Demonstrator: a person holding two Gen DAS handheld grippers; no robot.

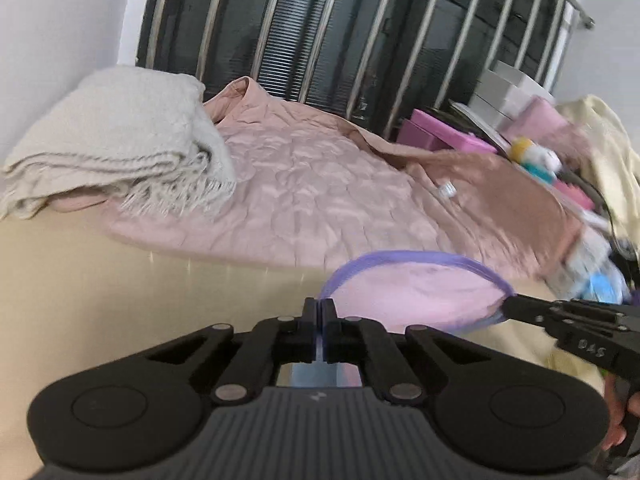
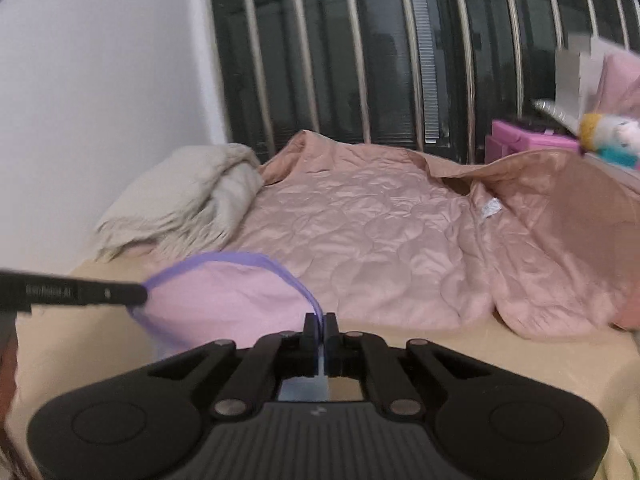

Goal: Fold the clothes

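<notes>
**Item: pink garment, held at two edges above the bed**

Left gripper (image 1: 319,304): jaws pressed together, pinching the purple trim of the pink garment (image 1: 416,292). Cloth shows between the closed pads.

Right gripper (image 2: 320,320): jaws likewise closed on the same purple trim at the opposite side. In the left wrist view it enters from the right, meeting the hem.

Garment: small, pink, purple-bound edge, stretched between the two grippers, just above the cream sheet (image 1: 120,280) of the bed.

Handling note (judgement): the step looks like lifting and spreading before the first fold. Both grips should hold level and keep the edge taut, so the cloth hangs flat. A pinch this near the hem may slip; slow, matched movement of both hands is advised. Lay it on the bare sheet, clear of the bedding.

Beyond: quilted pink bedspread (image 1: 320,184), rumpled. Folded beige fringed blanket (image 1: 108,140) at its left end. Barred window (image 1: 360,32) behind.

Containers: pink boxes (image 1: 440,132) and white boxes (image 1: 504,88) at right, closed; contents cannot be told. Soft toy (image 1: 536,156) among them, blurred.
</notes>
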